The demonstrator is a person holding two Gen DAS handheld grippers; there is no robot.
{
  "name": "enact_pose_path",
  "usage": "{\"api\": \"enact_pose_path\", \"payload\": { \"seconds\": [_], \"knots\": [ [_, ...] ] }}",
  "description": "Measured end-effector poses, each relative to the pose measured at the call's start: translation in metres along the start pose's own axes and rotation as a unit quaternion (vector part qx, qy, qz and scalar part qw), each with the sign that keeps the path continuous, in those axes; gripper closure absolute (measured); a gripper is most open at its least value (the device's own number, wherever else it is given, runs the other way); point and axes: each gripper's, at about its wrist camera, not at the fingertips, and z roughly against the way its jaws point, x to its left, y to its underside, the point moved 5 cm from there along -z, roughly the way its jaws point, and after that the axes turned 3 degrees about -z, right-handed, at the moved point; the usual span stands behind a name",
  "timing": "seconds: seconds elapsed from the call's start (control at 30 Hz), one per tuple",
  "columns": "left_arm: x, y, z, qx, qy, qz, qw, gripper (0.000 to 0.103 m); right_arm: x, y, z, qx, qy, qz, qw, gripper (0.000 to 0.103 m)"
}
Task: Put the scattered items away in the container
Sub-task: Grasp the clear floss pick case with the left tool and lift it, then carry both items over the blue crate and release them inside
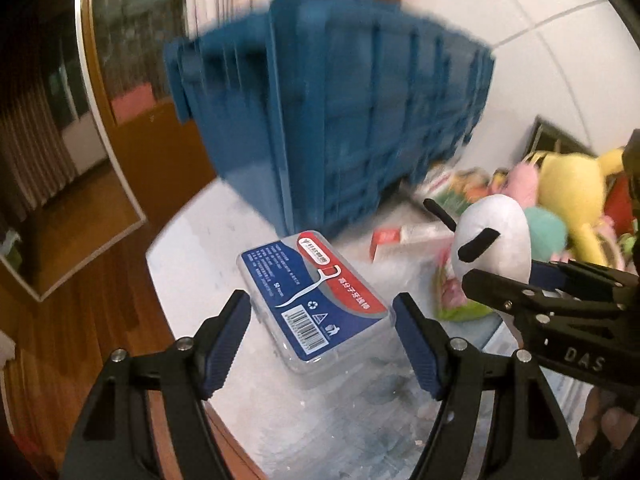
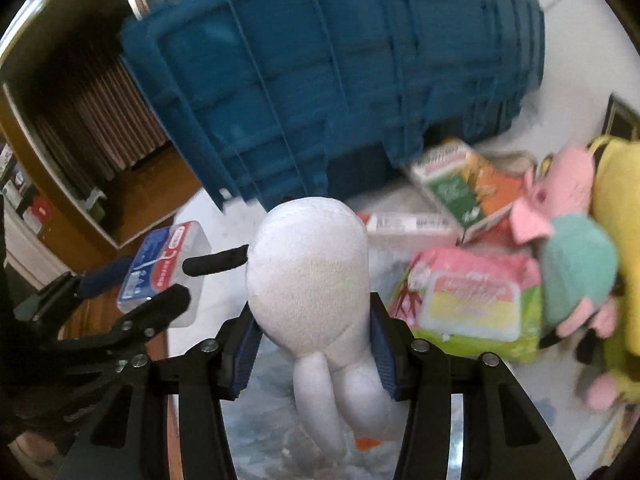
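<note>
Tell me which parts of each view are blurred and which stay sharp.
Left wrist view: the blue crate is smeared by motion, while the floss box between the open left gripper reads sharp. Right wrist view: crate and pink packet are soft; the white plush clamped in the right gripper is clearer.

You work at a pale marbled table (image 1: 224, 224) with a wooden edge. To your left lies a brown wooden floor (image 1: 72, 240); a white tiled wall (image 1: 540, 40) rises behind.
</note>
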Motion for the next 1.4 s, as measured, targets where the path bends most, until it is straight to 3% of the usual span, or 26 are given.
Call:
{"api": "enact_pose_path", "payload": {
  "seconds": [0.2, 0.37, 0.57, 0.73, 0.97, 1.3, 1.4],
  "knots": [
    [0.014, -0.044, 0.058, -0.071, 0.015, -0.019, 0.9972, 0.03, 0.028, -0.044, 0.063, -0.077, 0.001, 0.017, 0.997, 0.054],
    [0.043, -0.101, 0.089, -0.133, 0.032, -0.018, 0.9904, 0.038, 0.051, -0.09, 0.096, -0.139, 0.001, 0.027, 0.99, 0.054],
    [0.056, -0.205, 0.071, -0.183, 0.08, -0.051, 0.9784, 0.039, 0.08, -0.168, 0.099, -0.209, 0.019, 0.014, 0.978, 0.054],
    [0.06, -0.277, 0.046, -0.186, 0.108, -0.069, 0.9742, 0.04, 0.083, -0.231, 0.095, -0.247, 0.042, -0.023, 0.968, 0.054],
    [0.095, -0.309, -0.011, -0.156, 0.077, -0.085, 0.9811, 0.04, 0.085, -0.283, 0.066, -0.238, 0.068, -0.044, 0.968, 0.054],
    [0.142, -0.321, -0.106, -0.092, 0.065, -0.09, 0.9896, 0.04, 0.109, -0.313, -0.03, -0.146, 0.085, -0.048, 0.984, 0.053],
    [0.142, -0.32, -0.124, -0.075, 0.072, -0.093, 0.9902, 0.04, 0.11, -0.317, -0.043, -0.133, 0.103, -0.049, 0.984, 0.047]
  ]
}}
